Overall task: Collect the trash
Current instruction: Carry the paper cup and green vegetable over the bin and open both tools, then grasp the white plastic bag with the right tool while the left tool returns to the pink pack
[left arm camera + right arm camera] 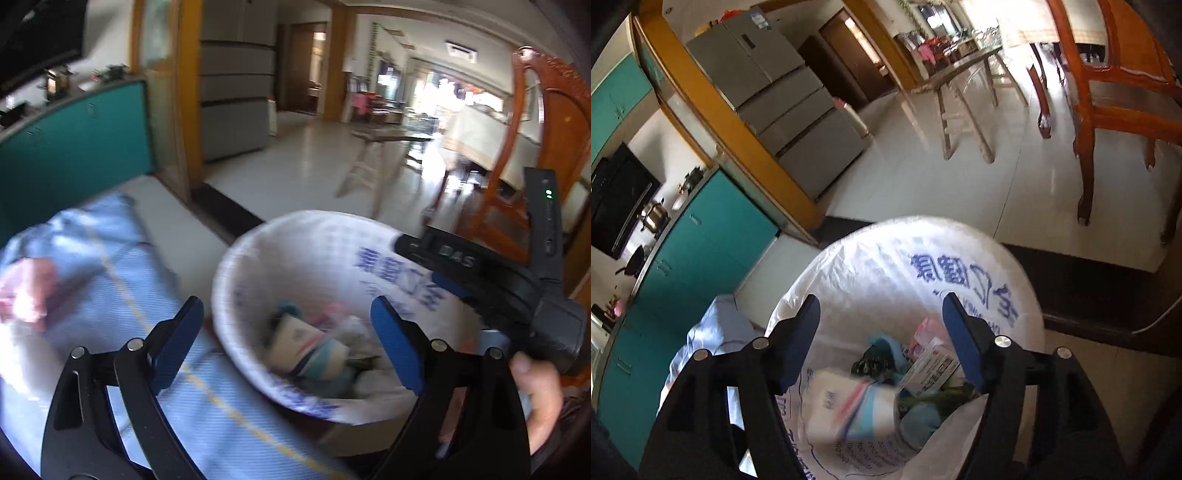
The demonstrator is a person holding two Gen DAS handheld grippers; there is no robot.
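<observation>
Here the bin (908, 332), lined with a white bag (886, 266) printed in blue, stands on the floor just below both claws, and trash already lies in its bottom: a pale wrapper (849, 406), a printed packet (931, 365), something dark (868, 363) and a pink scrap (929, 330). The right claw (881, 341) hangs over the bin's mouth with its blue pads apart and nothing between them; the wrapper shows below the gap, loose in the bag. The left claw (288, 343) stands wide as well, empty, one pad over the rim and the other over a light blue cloth (110, 266) lying beside the bin. In the left view the right claw's body and the hand (539, 391) holding it show at the right edge. By the look of it the drop is done, so the step in hand is likely to clear away and fetch the next piece. To do it well, each claw should lift straight up before swinging off, so no pad snags the thin bag and drags the liner off the rim or tips the bin. Beyond lie teal cabinets (701, 240), a grey fridge (783, 96), a wooden stool (964, 110) and a red-brown chair (1115, 88).
</observation>
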